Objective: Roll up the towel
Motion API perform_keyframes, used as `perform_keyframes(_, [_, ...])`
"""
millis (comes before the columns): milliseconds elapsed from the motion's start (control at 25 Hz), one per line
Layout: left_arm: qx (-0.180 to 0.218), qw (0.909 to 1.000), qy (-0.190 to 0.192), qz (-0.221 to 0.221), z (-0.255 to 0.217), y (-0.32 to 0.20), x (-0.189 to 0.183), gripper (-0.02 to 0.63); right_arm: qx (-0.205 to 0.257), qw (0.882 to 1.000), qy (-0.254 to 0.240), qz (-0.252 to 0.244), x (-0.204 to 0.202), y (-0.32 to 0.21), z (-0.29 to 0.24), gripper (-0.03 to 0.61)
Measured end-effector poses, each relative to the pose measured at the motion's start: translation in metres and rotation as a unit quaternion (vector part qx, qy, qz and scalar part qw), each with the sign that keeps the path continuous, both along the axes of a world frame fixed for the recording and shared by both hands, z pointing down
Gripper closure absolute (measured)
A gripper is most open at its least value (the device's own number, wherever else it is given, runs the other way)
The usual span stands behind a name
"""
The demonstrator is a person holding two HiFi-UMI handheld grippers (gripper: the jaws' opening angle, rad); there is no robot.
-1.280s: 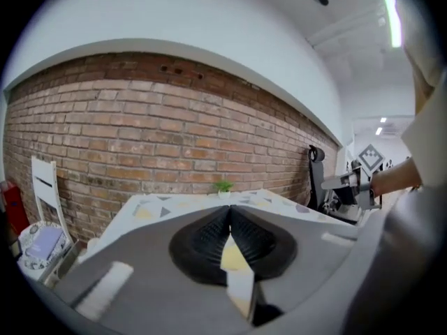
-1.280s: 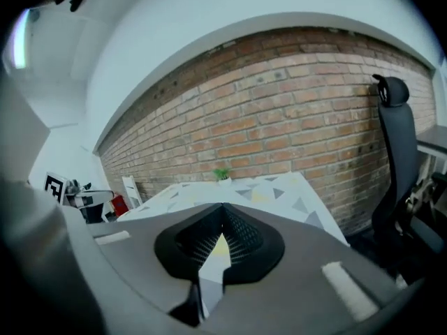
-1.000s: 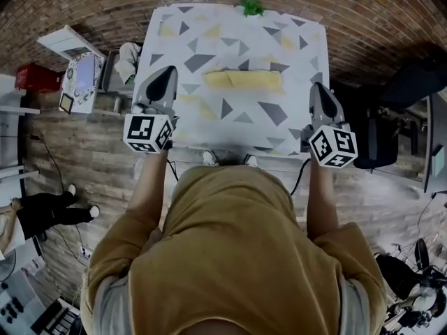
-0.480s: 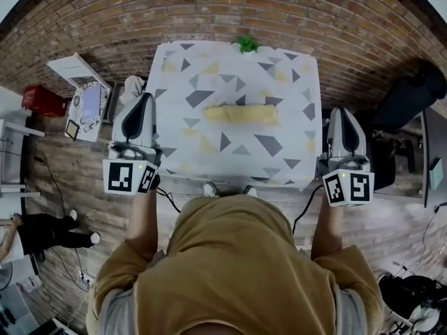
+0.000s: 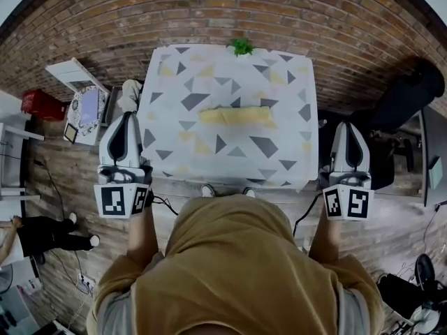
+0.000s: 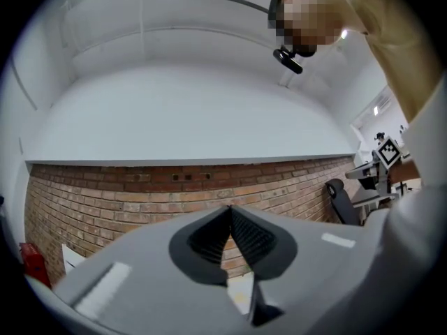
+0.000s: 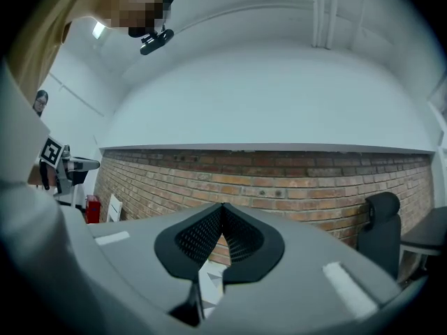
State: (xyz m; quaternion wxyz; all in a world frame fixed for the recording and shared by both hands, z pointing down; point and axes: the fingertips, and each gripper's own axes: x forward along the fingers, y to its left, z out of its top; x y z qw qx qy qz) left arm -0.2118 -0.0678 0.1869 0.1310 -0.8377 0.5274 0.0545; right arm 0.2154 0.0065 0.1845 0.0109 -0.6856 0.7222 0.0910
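Observation:
A yellow towel (image 5: 236,115), rolled into a long bundle, lies across the middle of the table (image 5: 209,166), which wears a white cloth with grey and yellow triangles. My left gripper (image 5: 128,125) hovers off the table's left edge, shut and empty. My right gripper (image 5: 348,132) hovers off the table's right edge, also shut and empty. Both are held up near the person's body, well apart from the towel. In the left gripper view the jaws (image 6: 230,209) meet against the brick wall; in the right gripper view the jaws (image 7: 223,206) also meet, pointing at the wall.
A small green plant (image 5: 242,46) stands at the table's far edge. A black office chair (image 5: 401,103) is right of the table. A white stand with a patterned panel (image 5: 84,103) and a red box (image 5: 40,103) are at left. A brick wall (image 5: 230,5) is behind.
Both grippers have pulled back from over the table and out to its sides, rising toward the person. The rolled towel stays where it lay.

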Motion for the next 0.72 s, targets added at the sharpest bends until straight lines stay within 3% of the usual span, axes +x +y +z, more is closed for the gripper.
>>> perform_keyframes(720, [-0.008, 0.9999, 0.008, 0.012, 0.006, -0.007, 0.01, 0.552, -0.002, 1.0, 0.005, -0.013, -0.011, -0.017, 0.0, 0.574])
